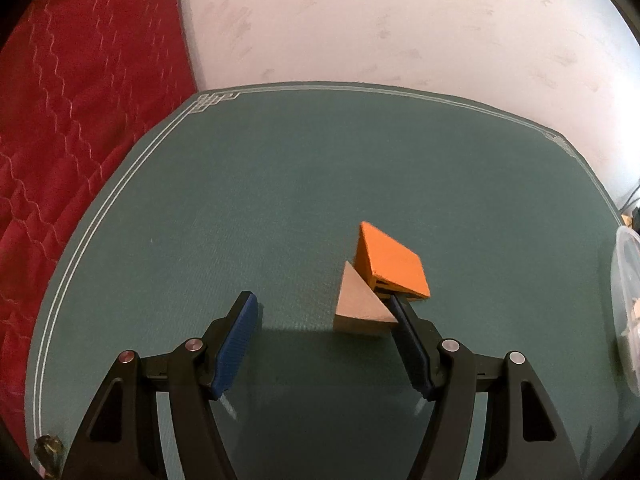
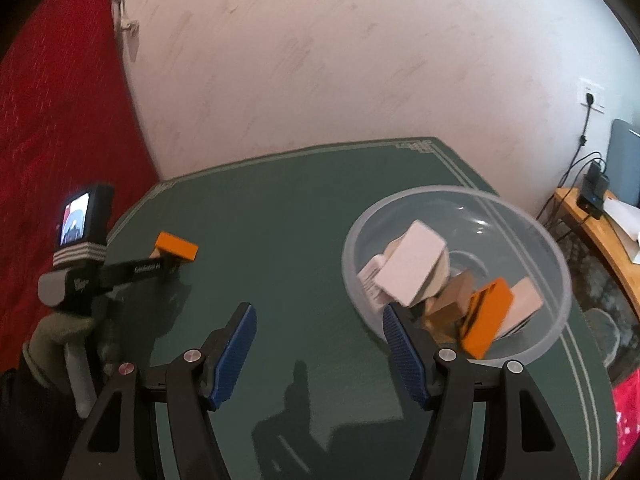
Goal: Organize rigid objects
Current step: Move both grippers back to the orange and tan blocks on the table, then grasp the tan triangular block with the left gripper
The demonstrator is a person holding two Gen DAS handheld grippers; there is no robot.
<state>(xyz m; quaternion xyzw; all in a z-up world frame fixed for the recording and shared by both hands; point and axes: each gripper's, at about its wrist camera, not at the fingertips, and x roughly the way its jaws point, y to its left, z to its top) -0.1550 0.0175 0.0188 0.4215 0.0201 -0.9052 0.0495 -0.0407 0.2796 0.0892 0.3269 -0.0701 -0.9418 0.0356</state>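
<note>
An orange flat block (image 1: 390,261) and a tan wooden triangle (image 1: 362,302) lie touching on the green table mat (image 1: 240,208). My left gripper (image 1: 325,308) is open; its right finger tip touches the triangle's right corner, its left finger stands apart. In the right wrist view the left gripper (image 2: 160,266) reaches the orange block (image 2: 177,246). My right gripper (image 2: 318,316) is open and empty, next to a clear plastic bowl (image 2: 556,264) holding several blocks, white (image 2: 412,268), tan (image 2: 454,294) and orange (image 2: 486,320).
A red quilted cloth (image 1: 72,128) lies left of the table. A pale wall (image 1: 400,20) stands behind. The bowl's rim (image 1: 626,300) shows at the right edge of the left wrist view. A wooden desk (image 2: 600,232) with cables and a screen stands far right.
</note>
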